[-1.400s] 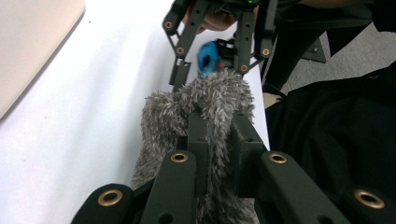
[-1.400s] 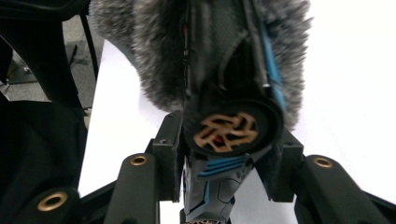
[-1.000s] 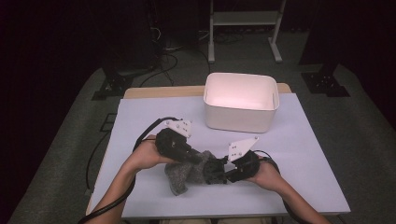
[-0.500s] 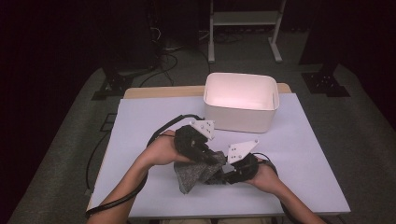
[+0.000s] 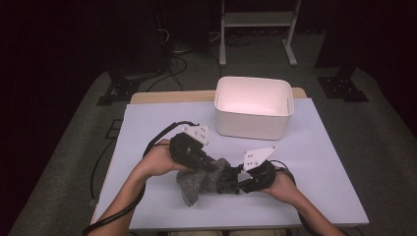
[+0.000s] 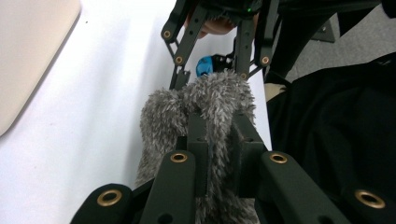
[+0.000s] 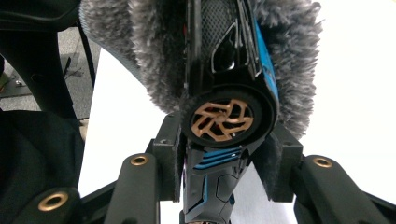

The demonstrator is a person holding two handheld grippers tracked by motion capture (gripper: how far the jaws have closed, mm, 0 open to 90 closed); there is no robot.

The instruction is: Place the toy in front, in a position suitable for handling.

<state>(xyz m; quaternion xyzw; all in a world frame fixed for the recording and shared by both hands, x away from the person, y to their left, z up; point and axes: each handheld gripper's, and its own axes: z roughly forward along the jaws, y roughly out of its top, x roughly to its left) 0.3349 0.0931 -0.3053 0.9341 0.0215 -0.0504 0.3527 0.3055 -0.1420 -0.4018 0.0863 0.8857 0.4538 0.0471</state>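
A grey fuzzy cloth (image 5: 195,186) is draped over a black and blue toy car (image 7: 224,116) near the table's front edge. My left gripper (image 5: 212,168) comes in from the left and is shut on a fold of the cloth (image 6: 205,93), pinched between its jaws (image 6: 222,135). My right gripper (image 5: 237,183) faces it from the right and is shut on the car, its pads either side of a copper-spoked wheel (image 7: 223,119). The cloth (image 7: 154,56) wraps the car's far end. A blue bit of the car (image 6: 204,66) peeks out behind the cloth.
A white rectangular bin (image 5: 253,105) stands at the back of the table, right of centre. The table's pale cover (image 5: 147,128) reaches bare to the left and right of my hands. Cables trail from both grippers. Dark floor and stands lie beyond.
My left gripper swung right toward the bin, then came back a little to the left, still pinching the cloth. The right gripper and the car stayed put.
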